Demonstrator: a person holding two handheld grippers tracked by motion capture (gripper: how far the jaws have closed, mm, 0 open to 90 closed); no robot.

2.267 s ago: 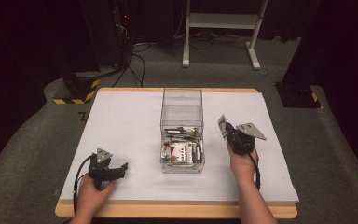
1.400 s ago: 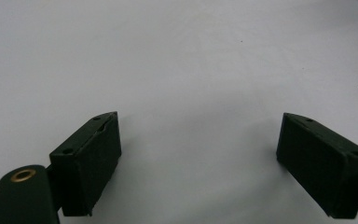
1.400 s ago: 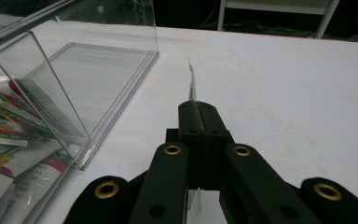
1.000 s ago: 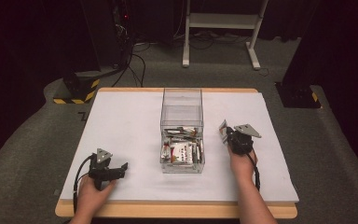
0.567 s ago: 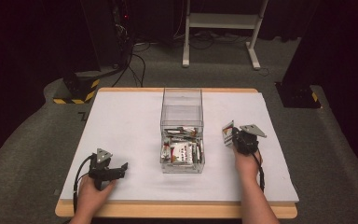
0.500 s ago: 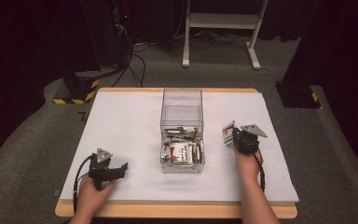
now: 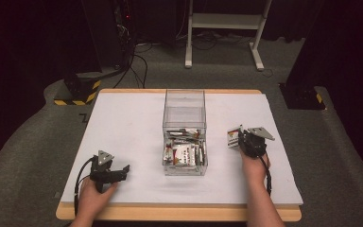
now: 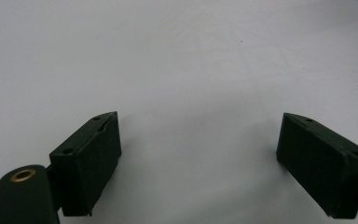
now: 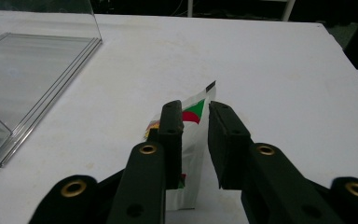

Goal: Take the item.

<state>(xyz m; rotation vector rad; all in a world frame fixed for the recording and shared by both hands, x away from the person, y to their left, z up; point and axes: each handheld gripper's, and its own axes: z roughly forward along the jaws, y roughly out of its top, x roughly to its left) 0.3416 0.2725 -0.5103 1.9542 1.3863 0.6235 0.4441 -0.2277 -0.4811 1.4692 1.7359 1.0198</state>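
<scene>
At the near edge of the white surface (image 7: 123, 118), the left hand-held gripper (image 7: 116, 173) is resting low with its jaws spread wide apart; in the left gripper view nothing is lying between them, just the bare surface (image 8: 177, 70). The person's left hand (image 7: 92, 196) is gripping it from the bottom of the high view.

On the other side, the right hand-held gripper (image 7: 238, 139) is sitting just right of the clear box (image 7: 184, 101), with a small snack packet (image 7: 234, 137) standing on edge between its jaws. In the right gripper view, the right hand-held gripper (image 9: 196, 123) has just been opening: the left pad is lying against the snack packet (image 9: 193, 140), while a narrow gap is showing between the packet and the right pad, so the grip is loosened rather than pinching. The packet is silvery white with a red and green print, and its lower edge is meeting the surface (image 9: 270, 60).

Farther in, the clear box is standing in the middle of the surface, holding a heap of similar packets (image 7: 184, 153) in its near half; its wall (image 9: 42, 5) is showing at the upper left of the right gripper view.
</scene>
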